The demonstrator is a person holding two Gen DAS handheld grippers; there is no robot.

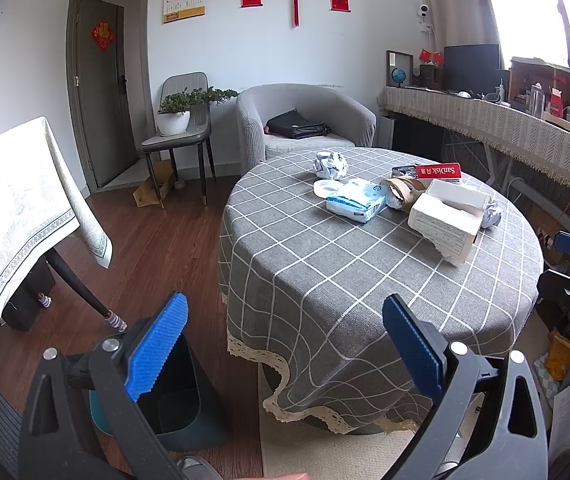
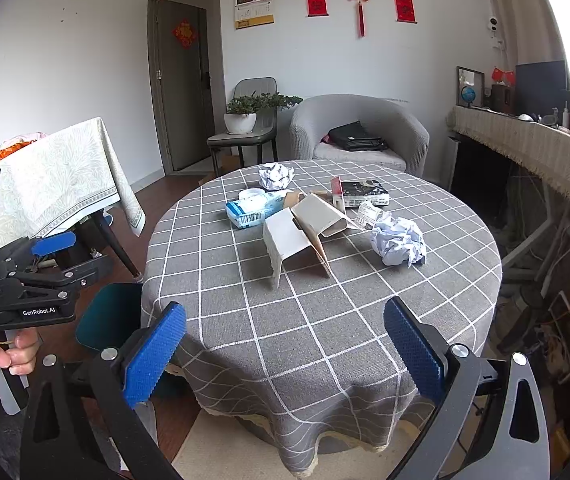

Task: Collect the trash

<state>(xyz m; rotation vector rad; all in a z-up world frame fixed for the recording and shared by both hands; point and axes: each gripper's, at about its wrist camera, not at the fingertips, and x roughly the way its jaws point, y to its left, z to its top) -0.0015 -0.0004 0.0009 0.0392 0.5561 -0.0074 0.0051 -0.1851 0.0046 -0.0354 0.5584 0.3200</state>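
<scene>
On the round grey checked worktop (image 2: 325, 300), crumpled white paper balls (image 2: 397, 241), torn cardboard boxes (image 2: 289, 244) and wrappers are still lying uncollected; both tools, left (image 1: 285, 344) and right (image 2: 285, 344), are hovering spread wide, empty.

Trash on round table with grey checked cloth (image 2: 309, 320), clustered at far half:
- crumpled white paper ball (image 2: 397, 245), right side, apart from the rest
- second crumpled paper ball (image 2: 275, 175), far edge
- torn-open white cardboard box (image 2: 291, 245), centre, lying open
- blue-white soft plastic pack (image 2: 250, 209), flat, left of box
- red-labelled flat package (image 1: 439, 171), possibly a card blister
- dark teal bin (image 1: 177, 400) on floor beside table, upright
</scene>
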